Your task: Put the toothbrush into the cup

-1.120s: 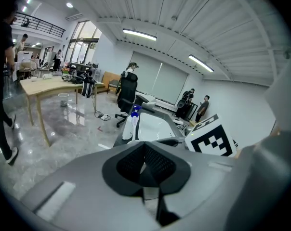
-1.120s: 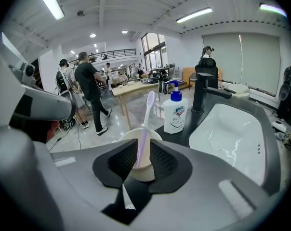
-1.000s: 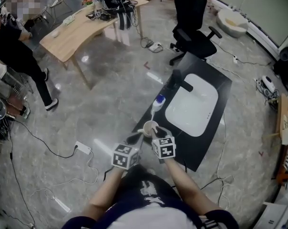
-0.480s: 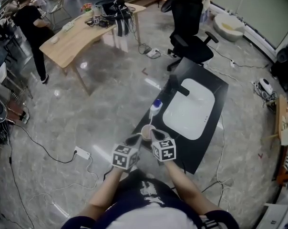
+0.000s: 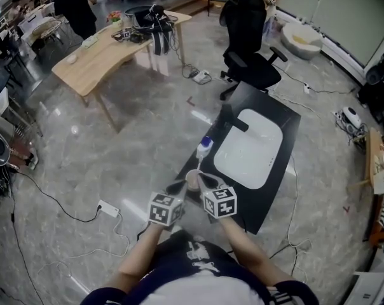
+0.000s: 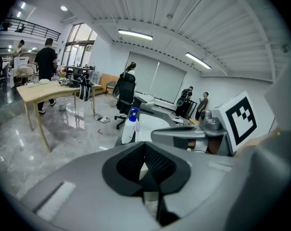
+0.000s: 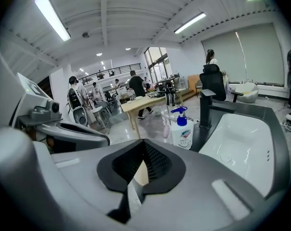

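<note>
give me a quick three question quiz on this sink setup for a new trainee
1. True or false: the soap bottle stands inside the sink.
2. What colour is the bottle's pump? A red, B blue, C green.
3. Fill in: the cup sits on the black ____ beside the sink.
Key: 1 false, it stands on the counter next to the faucet. 2 B. 3 counter.
</note>
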Available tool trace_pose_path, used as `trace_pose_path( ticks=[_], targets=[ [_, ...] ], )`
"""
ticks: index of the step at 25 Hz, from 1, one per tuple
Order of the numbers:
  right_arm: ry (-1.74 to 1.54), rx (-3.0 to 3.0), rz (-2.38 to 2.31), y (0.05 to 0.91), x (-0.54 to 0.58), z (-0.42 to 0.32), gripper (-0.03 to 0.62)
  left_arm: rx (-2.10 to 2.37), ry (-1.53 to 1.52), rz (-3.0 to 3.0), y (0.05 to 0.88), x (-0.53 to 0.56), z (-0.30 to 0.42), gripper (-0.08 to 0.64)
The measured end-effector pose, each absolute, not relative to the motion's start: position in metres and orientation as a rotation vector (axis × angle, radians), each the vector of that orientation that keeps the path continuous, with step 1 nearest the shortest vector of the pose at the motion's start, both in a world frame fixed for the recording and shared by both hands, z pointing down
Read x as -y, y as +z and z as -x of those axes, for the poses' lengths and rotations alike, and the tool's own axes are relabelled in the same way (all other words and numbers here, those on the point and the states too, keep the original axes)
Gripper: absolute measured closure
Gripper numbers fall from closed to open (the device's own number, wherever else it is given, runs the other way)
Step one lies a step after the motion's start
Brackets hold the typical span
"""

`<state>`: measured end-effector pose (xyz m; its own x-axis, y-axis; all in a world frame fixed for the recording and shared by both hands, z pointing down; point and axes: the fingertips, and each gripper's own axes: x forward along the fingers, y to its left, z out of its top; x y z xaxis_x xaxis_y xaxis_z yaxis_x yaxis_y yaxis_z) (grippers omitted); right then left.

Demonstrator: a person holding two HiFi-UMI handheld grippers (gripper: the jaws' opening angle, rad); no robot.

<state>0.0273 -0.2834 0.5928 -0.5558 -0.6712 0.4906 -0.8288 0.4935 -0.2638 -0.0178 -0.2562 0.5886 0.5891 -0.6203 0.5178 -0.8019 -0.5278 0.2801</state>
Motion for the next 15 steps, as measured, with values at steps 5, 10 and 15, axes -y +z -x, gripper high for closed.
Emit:
trace_pose_path(
  ticks=[5,10,15],
  targets=[
    [0.695,2.452,-1.264,0.580,0.281,-0.028,0.591,1.136,0.471,-2.342,0.580,0.258,0.014,0.560],
    [0.674,2.488,-1.285,0.560,0.273,-0.028,0.591,1.150,0.440,-2.363,0.570,0.259,0.009,0.560],
    [0.674,2.523,-1.304,0.541,0.264,-0.029,0.591,1.158,0.413,-2.403,0.553,0.256,0.002,0.560]
  ],
)
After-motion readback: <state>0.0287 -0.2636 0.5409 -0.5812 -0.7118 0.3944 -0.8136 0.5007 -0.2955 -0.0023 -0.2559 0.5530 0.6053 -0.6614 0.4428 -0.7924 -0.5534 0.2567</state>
